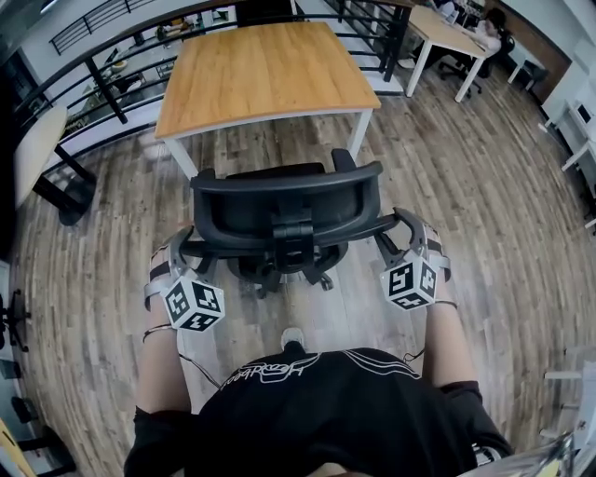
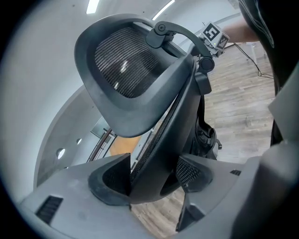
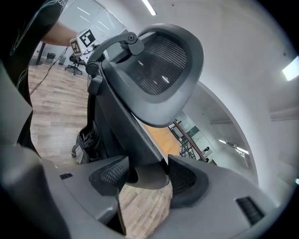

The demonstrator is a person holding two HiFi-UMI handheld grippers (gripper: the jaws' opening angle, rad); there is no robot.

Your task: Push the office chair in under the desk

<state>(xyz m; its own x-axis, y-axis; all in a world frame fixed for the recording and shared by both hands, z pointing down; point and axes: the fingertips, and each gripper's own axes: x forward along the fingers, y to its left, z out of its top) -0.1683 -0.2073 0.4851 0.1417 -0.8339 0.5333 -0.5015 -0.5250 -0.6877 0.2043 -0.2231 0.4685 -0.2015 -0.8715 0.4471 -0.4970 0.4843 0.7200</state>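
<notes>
Clenching left gripper (image 2: 154, 175) and right gripper (image 3: 147, 175) on stiff backrest edges (image 2: 168, 116) of office chair (image 1: 284, 200) before desk (image 1: 265, 70); probably rolling easily.

**A:** Is it bright?
**B:** Yes, even white light from ceiling strip lights (image 2: 93, 5) at 12 o'clock in the left gripper view. Small glints lie on the black mesh-backed office chair (image 2: 124, 65).
**A:** Shadows?
**B:** Soft, beneath the chair on the grey-brown wood-plank floor (image 1: 466, 186).
**A:** Distortion?
**B:** Heavy fisheye: floorboards bow in the head view, and both gripper views go black at the corners.
</notes>
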